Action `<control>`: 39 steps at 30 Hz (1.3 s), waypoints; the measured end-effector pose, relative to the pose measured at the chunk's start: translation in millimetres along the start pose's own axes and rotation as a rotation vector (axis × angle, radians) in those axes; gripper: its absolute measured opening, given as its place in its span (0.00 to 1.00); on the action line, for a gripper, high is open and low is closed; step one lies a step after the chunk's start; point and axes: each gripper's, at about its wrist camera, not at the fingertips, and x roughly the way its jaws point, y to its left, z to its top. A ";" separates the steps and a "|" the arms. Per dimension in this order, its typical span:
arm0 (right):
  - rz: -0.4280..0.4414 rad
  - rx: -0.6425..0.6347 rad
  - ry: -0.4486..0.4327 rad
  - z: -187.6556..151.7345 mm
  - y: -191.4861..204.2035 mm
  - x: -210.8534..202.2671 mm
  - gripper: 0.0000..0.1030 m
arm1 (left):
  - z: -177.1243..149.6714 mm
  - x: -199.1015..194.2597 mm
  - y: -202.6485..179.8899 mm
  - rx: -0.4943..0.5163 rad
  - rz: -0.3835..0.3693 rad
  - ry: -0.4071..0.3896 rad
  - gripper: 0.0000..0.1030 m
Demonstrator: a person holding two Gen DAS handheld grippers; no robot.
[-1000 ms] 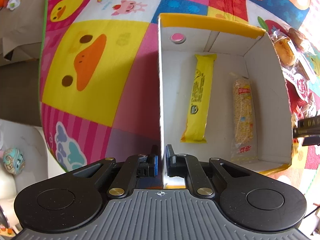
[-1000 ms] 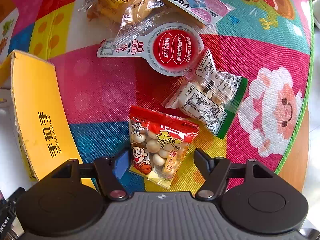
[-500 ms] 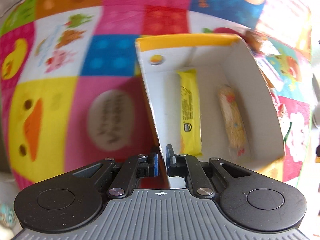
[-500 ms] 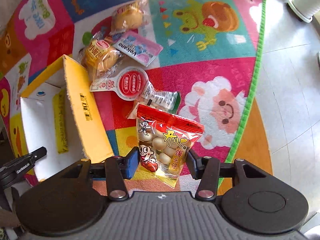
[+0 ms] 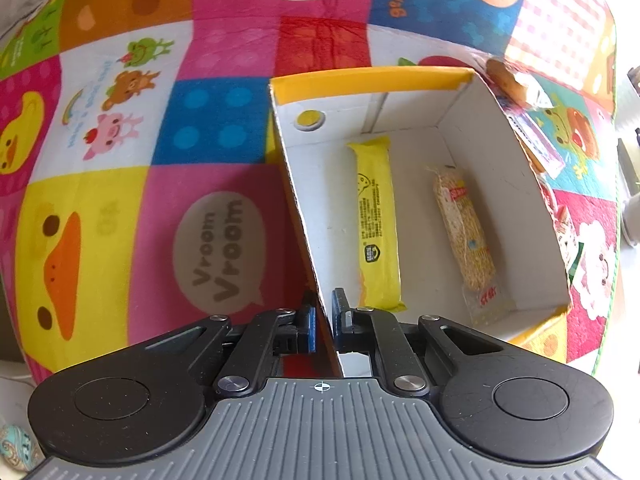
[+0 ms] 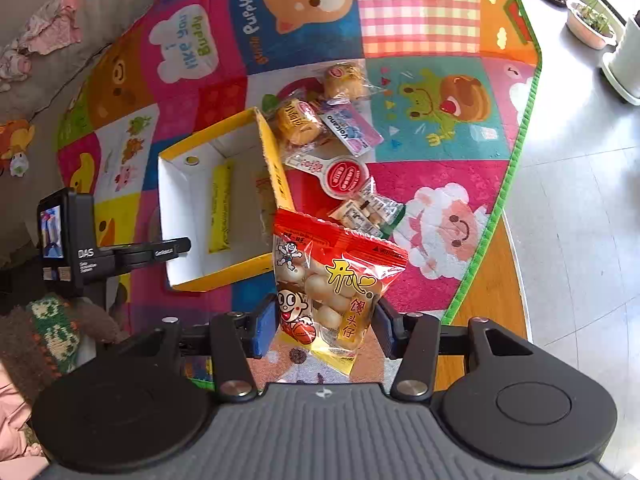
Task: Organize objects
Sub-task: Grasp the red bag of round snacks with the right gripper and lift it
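Right tongs (image 6: 326, 330), clenched on a red-topped bag of round snacks (image 6: 332, 288), hold it in the air just beside the near corner of the yellow box (image 6: 270, 152); left tongs (image 5: 324, 318) are clamped on the box's near left wall. Two items already lie inside, a yellow bar (image 5: 376, 224) and a clear-wrapped grain bar (image 5: 466, 232), apart and roughly parallel. By this evidence the sorting is partly done: the held bag awaits placing, and a cluster of packets (image 6: 340, 148) remains on the play mat (image 6: 452, 128) beyond the box. Only the left view shows the box floor clearly; only the right view shows the full pile, the left device and tiled floor (image 6: 576, 208).
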 end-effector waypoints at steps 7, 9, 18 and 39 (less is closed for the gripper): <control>0.034 -0.009 -0.042 -7.8 21.2 -34.7 0.48 | 0.2 -3.2 2.1 0.016 -0.008 -0.005 0.09; 0.042 -0.015 -0.045 -9.3 26.7 -40.4 0.48 | 0.4 -3.7 3.4 0.012 -0.015 -0.007 0.09; 0.009 -0.122 -0.018 -11.6 58.3 -38.2 0.48 | -0.9 -5.4 13.6 -0.034 -0.045 -0.028 0.09; 0.043 -0.153 0.054 35.1 93.7 9.5 0.48 | -0.5 -7.3 22.6 -0.119 -0.081 -0.032 0.09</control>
